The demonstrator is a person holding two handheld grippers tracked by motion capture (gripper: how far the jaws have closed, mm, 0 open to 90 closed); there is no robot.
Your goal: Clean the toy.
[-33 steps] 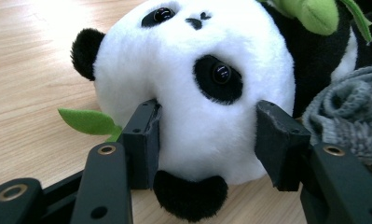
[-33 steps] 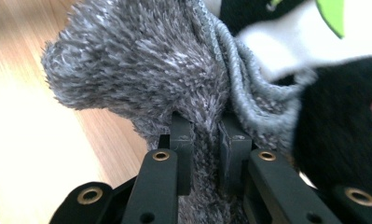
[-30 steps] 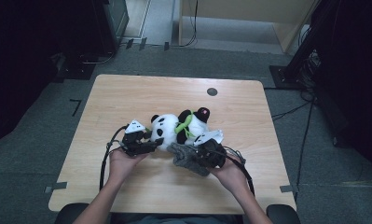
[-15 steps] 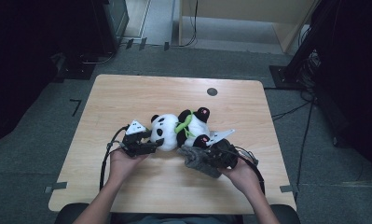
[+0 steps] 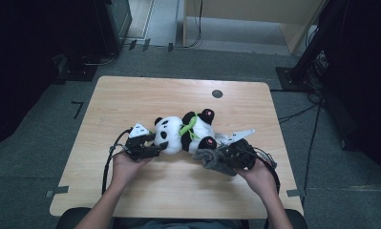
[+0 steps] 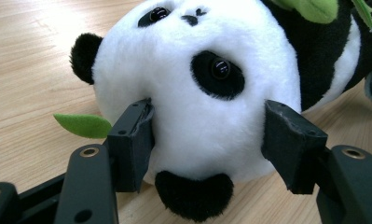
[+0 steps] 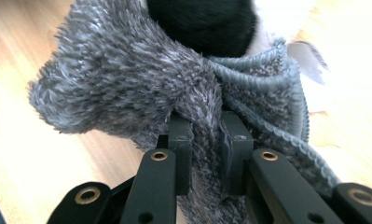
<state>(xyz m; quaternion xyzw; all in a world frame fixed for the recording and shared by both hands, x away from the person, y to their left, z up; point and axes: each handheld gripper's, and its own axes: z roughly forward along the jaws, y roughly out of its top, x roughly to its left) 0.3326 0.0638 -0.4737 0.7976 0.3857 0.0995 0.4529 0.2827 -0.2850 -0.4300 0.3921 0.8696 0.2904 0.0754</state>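
Note:
A black-and-white panda plush (image 5: 183,133) lies on its side at the middle of the wooden table (image 5: 131,95). My left gripper (image 5: 162,147) has the panda's head (image 6: 197,70) between its jaws. Its pads (image 6: 132,140) rest in the fur on both sides, and the jaws have just been opening a little. A green felt leaf (image 6: 83,125) sticks out beside the head. My right gripper (image 5: 221,157) is shut on a fold of fuzzy grey cloth (image 7: 127,79), bunched just below the panda's black foot (image 7: 202,18).
A small black round cap (image 5: 217,93) sits in the tabletop near the far edge. Bare wood lies to the left and along the far side. Dark equipment and cables stand on the floor around the table.
My right hand has moved to the right with the grey cloth in its jaws. The left hand and the panda have stayed where they were.

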